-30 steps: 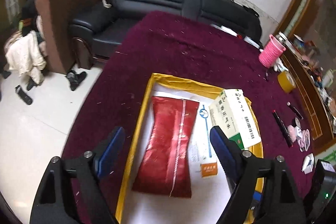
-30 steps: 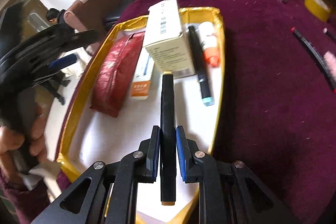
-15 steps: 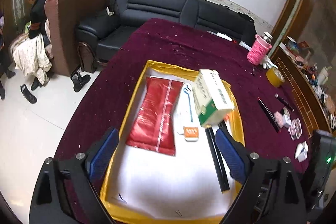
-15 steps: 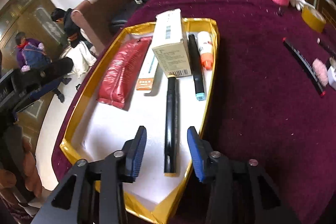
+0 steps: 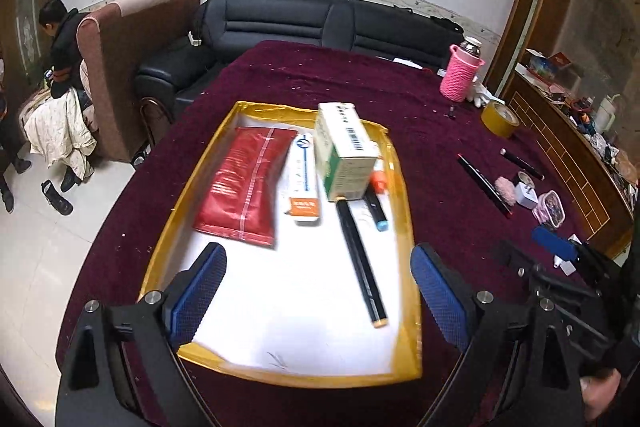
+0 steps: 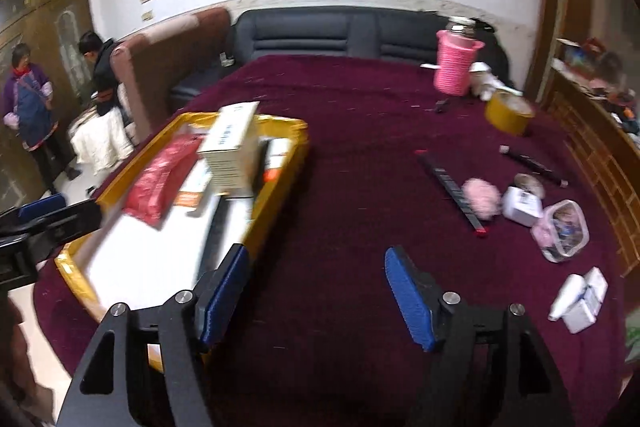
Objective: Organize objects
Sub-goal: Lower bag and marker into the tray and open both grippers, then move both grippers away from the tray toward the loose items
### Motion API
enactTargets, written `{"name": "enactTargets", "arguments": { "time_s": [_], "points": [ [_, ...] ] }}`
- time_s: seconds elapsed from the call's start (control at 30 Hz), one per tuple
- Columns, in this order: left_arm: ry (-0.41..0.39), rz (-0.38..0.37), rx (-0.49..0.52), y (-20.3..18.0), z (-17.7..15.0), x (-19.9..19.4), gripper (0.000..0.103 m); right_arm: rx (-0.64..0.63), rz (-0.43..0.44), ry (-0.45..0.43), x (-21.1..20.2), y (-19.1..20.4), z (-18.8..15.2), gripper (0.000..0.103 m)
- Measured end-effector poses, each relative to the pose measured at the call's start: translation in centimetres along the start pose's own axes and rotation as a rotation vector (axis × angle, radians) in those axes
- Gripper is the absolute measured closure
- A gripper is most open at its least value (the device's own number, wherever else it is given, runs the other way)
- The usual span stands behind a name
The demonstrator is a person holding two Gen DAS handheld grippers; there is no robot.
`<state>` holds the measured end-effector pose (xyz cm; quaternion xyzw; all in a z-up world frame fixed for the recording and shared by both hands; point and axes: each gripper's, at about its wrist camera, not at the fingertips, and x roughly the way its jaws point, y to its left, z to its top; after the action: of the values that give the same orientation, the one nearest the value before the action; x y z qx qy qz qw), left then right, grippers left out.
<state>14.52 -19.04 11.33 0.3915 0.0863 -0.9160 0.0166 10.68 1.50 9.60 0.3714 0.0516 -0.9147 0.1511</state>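
A yellow-rimmed white tray (image 5: 404,195) (image 6: 280,183) lies on the maroon table. In it are a red pouch (image 5: 244,183) (image 6: 160,179), a white and orange tube box (image 5: 304,179), a white and green carton (image 5: 344,151) (image 6: 232,143), a long black pen (image 5: 360,259) and a black marker with a blue end (image 5: 376,211). My left gripper (image 5: 316,291) is open and empty above the tray's near end. My right gripper (image 6: 316,291) is open and empty over the cloth, right of the tray.
On the table's right are a pink-sleeved bottle (image 6: 456,67), a yellow tape roll (image 6: 508,111), a black and red stick (image 6: 452,187), a black pen (image 6: 532,163), a pink puff (image 6: 480,195), a white plug (image 6: 520,207), a clear box (image 6: 560,231) and white packets (image 6: 580,299).
My right gripper let go of the long black pen in the tray, opened wide and swung right over the cloth. My left gripper drew back and up from the tray.
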Motion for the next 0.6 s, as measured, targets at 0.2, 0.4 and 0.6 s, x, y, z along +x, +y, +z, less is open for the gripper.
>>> {"name": "enactTargets", "arguments": {
  "time_s": [0.2,0.4,0.6],
  "points": [
    [0.007,-0.023,0.024,-3.3,-0.2,0.1,0.010,0.054,-0.073,-0.008,-0.2,-5.1,-1.2,0.027],
    [0.030,-0.044,0.069,-7.4,-0.1,0.9,0.010,0.081,-0.124,-0.022,-0.6,-8.8,-1.6,0.026],
    [0.077,-0.077,0.103,-11.1,-0.4,2.5,0.010,0.093,-0.147,-0.034,-1.0,-11.3,-1.8,0.023]
  ]
}}
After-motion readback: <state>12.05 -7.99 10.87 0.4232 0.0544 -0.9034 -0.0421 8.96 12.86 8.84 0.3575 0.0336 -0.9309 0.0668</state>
